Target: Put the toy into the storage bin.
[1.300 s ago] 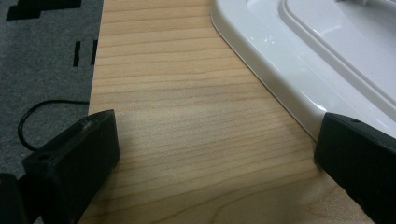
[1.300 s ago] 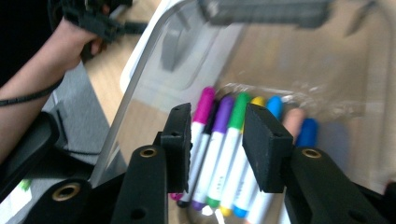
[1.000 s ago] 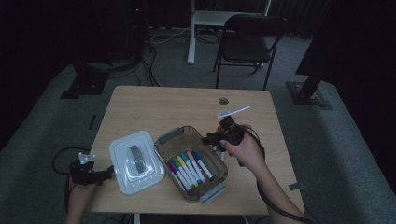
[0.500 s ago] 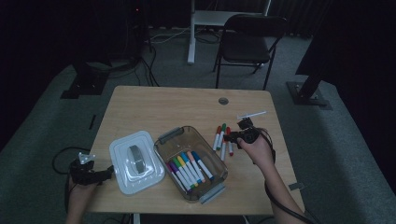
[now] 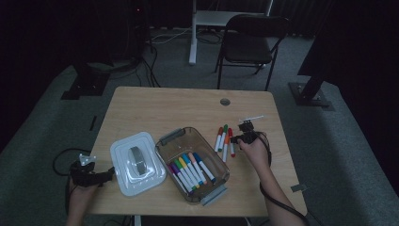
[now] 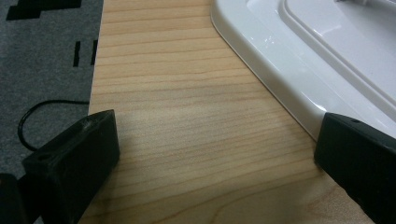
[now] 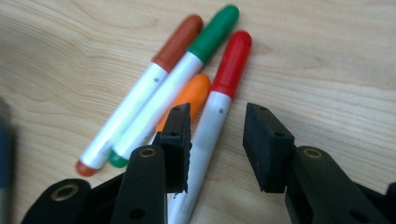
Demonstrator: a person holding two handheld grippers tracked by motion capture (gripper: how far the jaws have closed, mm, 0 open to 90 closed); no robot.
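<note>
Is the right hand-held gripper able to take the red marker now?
Probably yes: the right hand-held gripper has open jaws straddling the red marker, with nothing above it; the orange marker lies close beside.

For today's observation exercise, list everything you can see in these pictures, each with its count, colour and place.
Table: one, light wood, centre of the room.
Clear bin: one, grey handles, mid-table, holding markers.
Markers in the bin: about six, white barrels with mixed caps.
Loose markers: four, brown, green, orange and red caps, on the table right of the bin.
Lid: one, white, left of the bin.
Chair: one, black, beyond the table.
Left gripper: black, fingers open at the table's left edge beside the lid.
Right gripper: black, fingers open astride the red marker.
</note>
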